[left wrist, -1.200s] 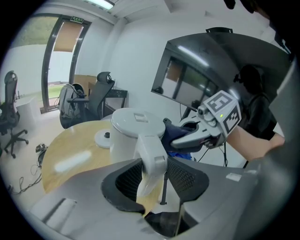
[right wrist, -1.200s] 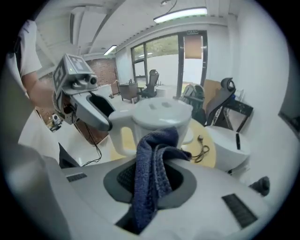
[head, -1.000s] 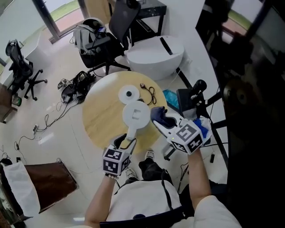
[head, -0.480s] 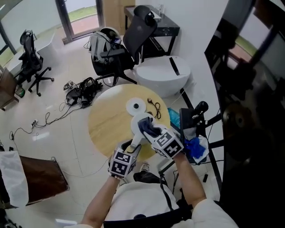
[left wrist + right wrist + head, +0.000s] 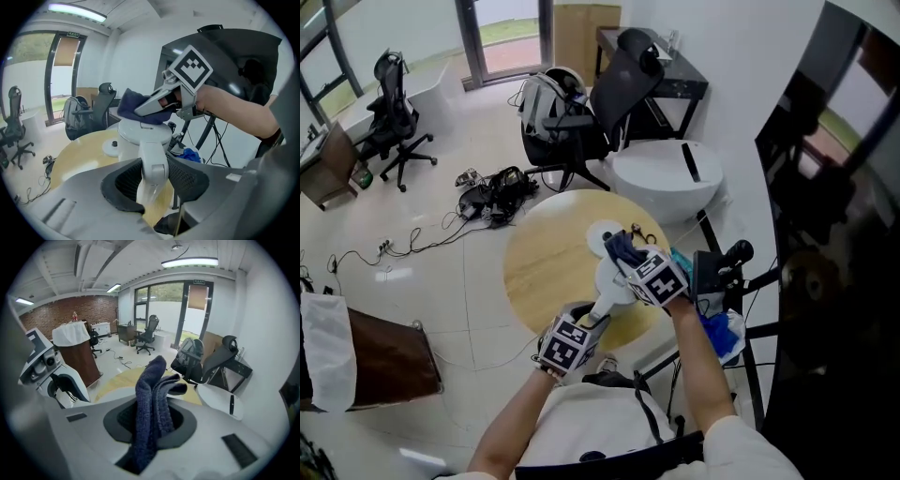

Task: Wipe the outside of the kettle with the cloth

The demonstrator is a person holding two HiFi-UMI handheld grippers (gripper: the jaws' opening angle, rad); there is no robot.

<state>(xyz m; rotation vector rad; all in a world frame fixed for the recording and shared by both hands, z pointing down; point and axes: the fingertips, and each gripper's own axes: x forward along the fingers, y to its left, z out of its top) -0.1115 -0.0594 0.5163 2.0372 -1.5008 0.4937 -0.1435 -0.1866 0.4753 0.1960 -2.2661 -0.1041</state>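
Observation:
A white kettle (image 5: 613, 278) stands on the round wooden table (image 5: 546, 265). My left gripper (image 5: 594, 316) is shut on the kettle's handle (image 5: 153, 165), which fills the gap between its jaws in the left gripper view. My right gripper (image 5: 625, 259) is shut on a dark blue cloth (image 5: 152, 401) that sticks out past its jaws. Seen from the left gripper, the cloth (image 5: 135, 106) lies over the kettle's lid (image 5: 143, 132), touching it or just above it. The right gripper (image 5: 159, 104) comes in from the right. The kettle's round white base (image 5: 602, 238) lies on the table just behind the kettle.
A thin dark cable (image 5: 645, 234) lies on the table beyond the kettle. At the table's right edge stand a black tripod (image 5: 719, 273) and something blue (image 5: 719, 327). A white round tub (image 5: 667, 180), office chairs (image 5: 619, 89) and floor cables (image 5: 492, 195) surround the table.
My right gripper has carried the cloth leftward from beside the kettle to over its lid. The left gripper keeps its hold on the handle.

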